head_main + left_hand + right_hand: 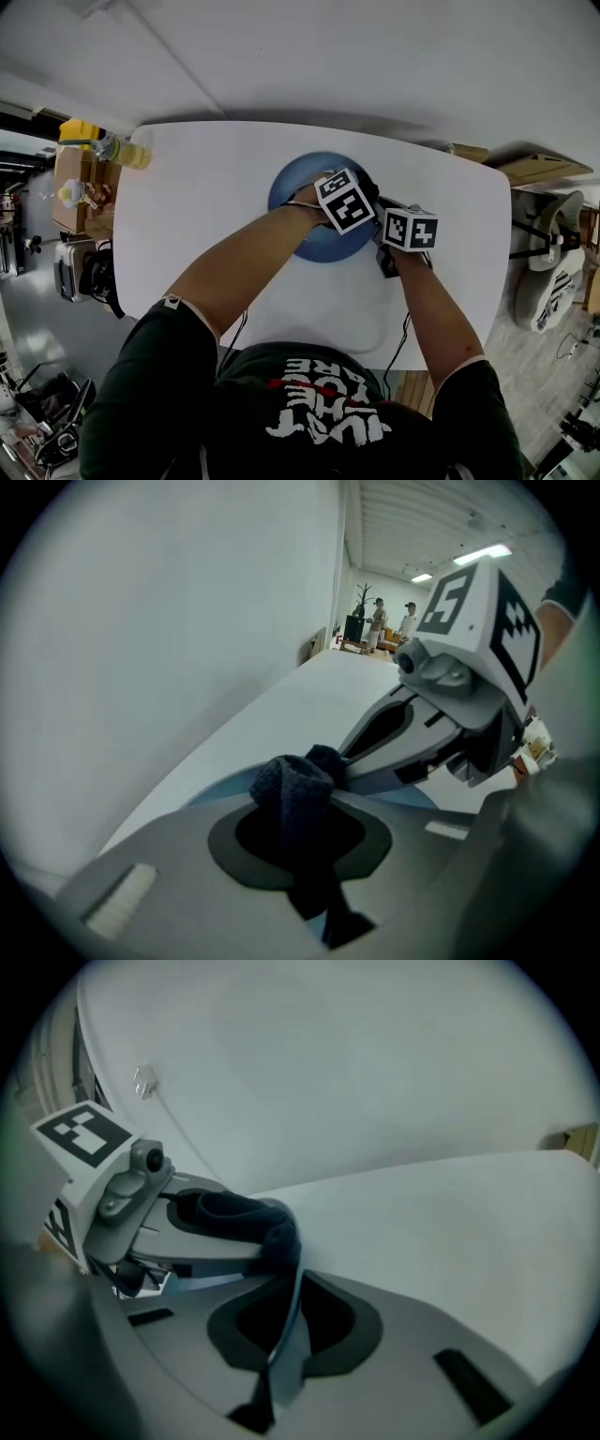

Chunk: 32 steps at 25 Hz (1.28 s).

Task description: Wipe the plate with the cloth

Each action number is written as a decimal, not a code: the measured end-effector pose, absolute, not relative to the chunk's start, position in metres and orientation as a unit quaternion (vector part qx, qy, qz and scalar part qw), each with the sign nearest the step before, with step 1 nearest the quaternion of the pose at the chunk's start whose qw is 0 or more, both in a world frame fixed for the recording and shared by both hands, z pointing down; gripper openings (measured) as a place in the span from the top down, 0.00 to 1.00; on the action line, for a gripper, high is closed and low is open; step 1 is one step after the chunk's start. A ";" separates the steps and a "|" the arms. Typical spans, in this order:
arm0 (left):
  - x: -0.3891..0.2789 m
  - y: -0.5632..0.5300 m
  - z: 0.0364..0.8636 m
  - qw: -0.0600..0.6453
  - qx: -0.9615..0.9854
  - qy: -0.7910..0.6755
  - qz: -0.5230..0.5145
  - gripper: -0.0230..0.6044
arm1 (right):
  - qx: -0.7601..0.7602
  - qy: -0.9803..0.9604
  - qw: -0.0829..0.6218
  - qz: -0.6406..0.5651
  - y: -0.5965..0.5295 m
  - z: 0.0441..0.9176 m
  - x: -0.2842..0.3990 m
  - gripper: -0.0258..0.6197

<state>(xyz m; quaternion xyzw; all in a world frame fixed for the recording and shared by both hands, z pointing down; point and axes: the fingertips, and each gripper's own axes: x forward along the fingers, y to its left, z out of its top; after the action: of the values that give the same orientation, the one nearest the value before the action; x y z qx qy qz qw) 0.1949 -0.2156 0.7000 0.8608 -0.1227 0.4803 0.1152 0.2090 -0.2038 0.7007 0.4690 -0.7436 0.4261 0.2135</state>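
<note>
Two grips set: left gripper (302, 810) clenched on the dark cloth (291, 787) over the blue plate (298, 180), mid-table; right gripper (281, 1340) pinching the plate's rim near 4 o'clock. Bare blue lying toward 9 o'clock of the cloth, nearer the left hand.

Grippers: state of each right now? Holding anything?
Left gripper: closed on the cloth.
Right gripper: closed on the rim of the plate.
</note>
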 end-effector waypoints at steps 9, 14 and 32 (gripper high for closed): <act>0.177 -0.151 0.664 0.145 0.877 -0.127 0.440 0.88 | 0.487 -0.732 0.210 0.427 -0.208 0.701 0.208 0.94; 0.191 -0.123 0.702 0.136 0.868 -0.106 0.466 0.88 | 0.492 -0.726 0.206 0.434 -0.207 0.701 0.203 0.94; 0.035 -0.093 0.718 0.144 0.714 0.054 0.683 0.89 | 0.486 -0.746 0.237 0.390 -0.210 0.699 0.203 0.93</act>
<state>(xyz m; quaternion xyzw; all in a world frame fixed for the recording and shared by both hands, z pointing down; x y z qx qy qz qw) 0.0349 -0.0931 0.7181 0.7136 0.0537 0.6835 0.1442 0.2030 -0.2101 0.6994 0.4856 -0.7457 0.3896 0.2374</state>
